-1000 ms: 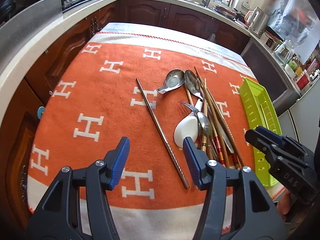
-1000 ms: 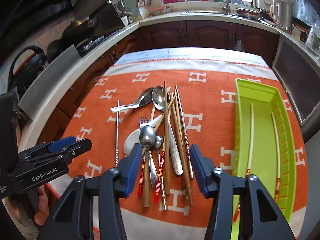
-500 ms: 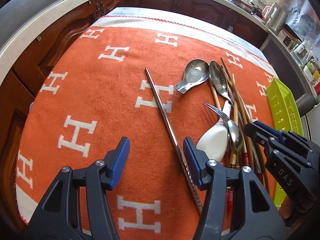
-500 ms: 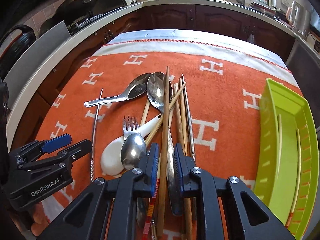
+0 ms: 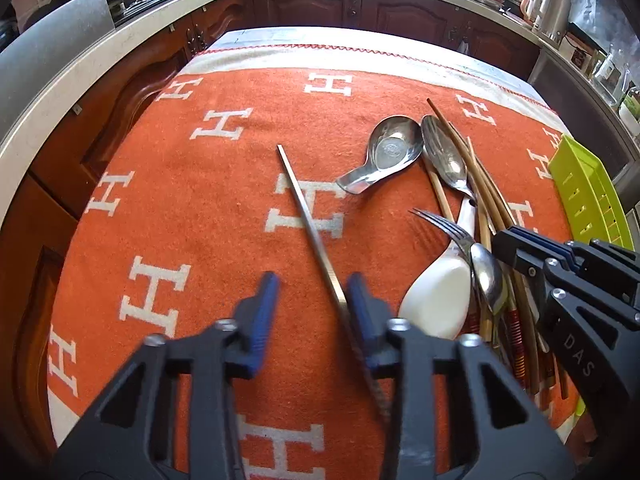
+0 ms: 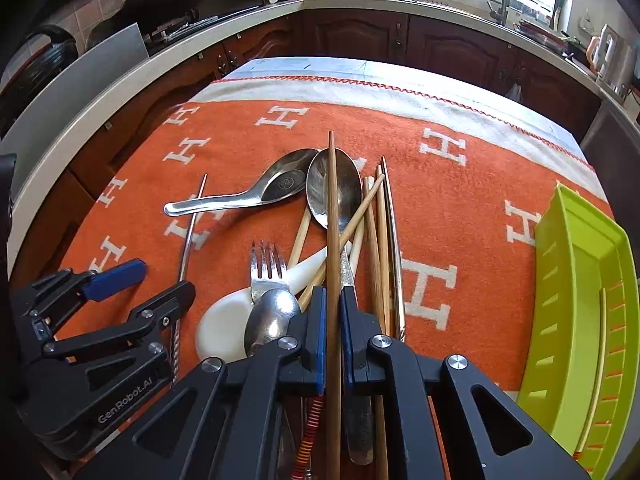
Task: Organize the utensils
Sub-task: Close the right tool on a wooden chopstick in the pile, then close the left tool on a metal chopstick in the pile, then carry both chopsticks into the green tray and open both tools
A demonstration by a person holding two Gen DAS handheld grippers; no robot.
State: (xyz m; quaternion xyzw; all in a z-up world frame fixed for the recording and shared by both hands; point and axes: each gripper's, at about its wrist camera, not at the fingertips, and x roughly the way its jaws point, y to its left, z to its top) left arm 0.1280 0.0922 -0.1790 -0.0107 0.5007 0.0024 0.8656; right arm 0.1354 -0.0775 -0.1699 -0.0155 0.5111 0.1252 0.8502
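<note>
A pile of utensils lies on the orange cloth: steel spoons (image 6: 334, 191), a fork (image 6: 268, 268), a white ceramic spoon (image 5: 438, 304) and several wooden chopsticks. My right gripper (image 6: 333, 300) is shut on one wooden chopstick (image 6: 332, 216) that points away over the pile. A lone metal chopstick (image 5: 308, 224) lies apart to the left. My left gripper (image 5: 314, 292) straddles its near end, jaws partly open, the right pad touching it. The green tray (image 6: 576, 320) at the right holds two chopsticks.
The orange cloth (image 5: 200, 200) with white H marks covers the table. Dark wood cabinets and a pale counter ring the table on the left and far sides. The right gripper shows in the left wrist view (image 5: 568, 272).
My right gripper came down onto the pile and shut on a wooden chopstick. My left gripper moved forward over the metal chopstick and its jaws narrowed around it.
</note>
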